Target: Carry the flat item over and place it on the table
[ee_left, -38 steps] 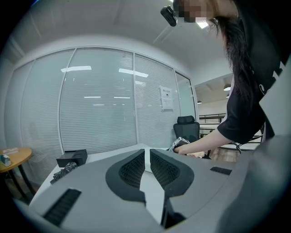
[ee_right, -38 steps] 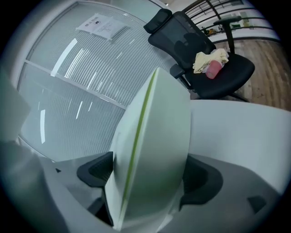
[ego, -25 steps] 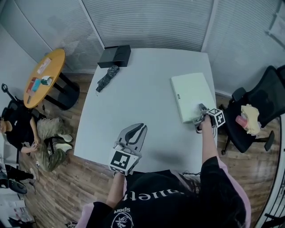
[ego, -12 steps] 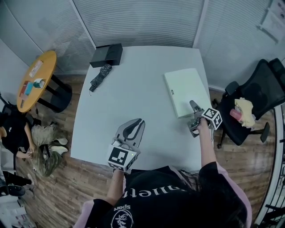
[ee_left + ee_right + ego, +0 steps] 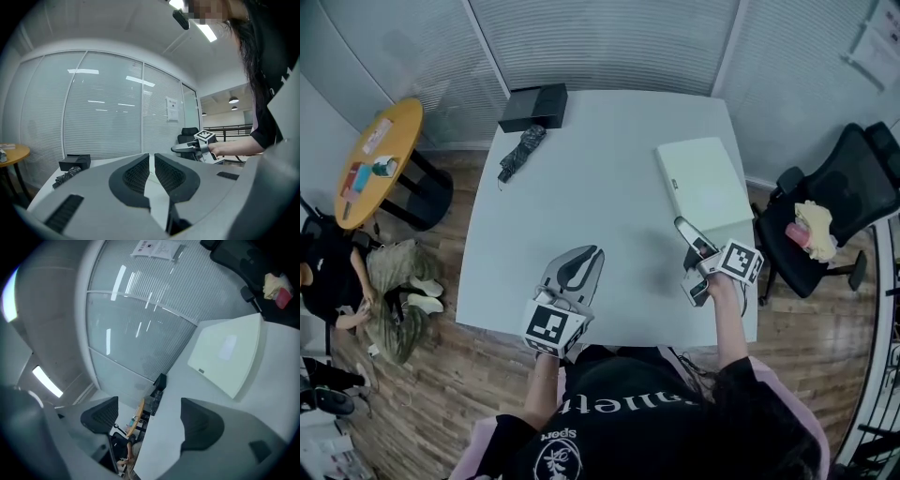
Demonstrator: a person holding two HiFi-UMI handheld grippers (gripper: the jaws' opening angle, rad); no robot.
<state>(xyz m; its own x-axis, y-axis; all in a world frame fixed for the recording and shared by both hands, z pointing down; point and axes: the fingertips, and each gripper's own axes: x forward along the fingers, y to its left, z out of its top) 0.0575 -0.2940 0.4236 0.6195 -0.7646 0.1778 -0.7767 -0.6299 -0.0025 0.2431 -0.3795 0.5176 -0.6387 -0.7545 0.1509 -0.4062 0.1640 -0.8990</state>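
Flat item (image 5: 705, 183) is lying at the table's (image 5: 591, 187) right edge; right gripper (image 5: 684, 255) is hovering over its near-right corner, jaws spread, empty; left gripper (image 5: 578, 267) is idling clenched on nothing; placement is looking done, next likely just backing clear.

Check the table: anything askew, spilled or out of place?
Only the flat white item: it looks slightly skewed at the right edge of the table. Nothing looks spilled or damaged. The right gripper is open, clear of it.

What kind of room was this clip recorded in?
Probably an office meeting room: blind-covered glass walls on the far sides, a large white table in the middle, and a black swivel chair beside it.
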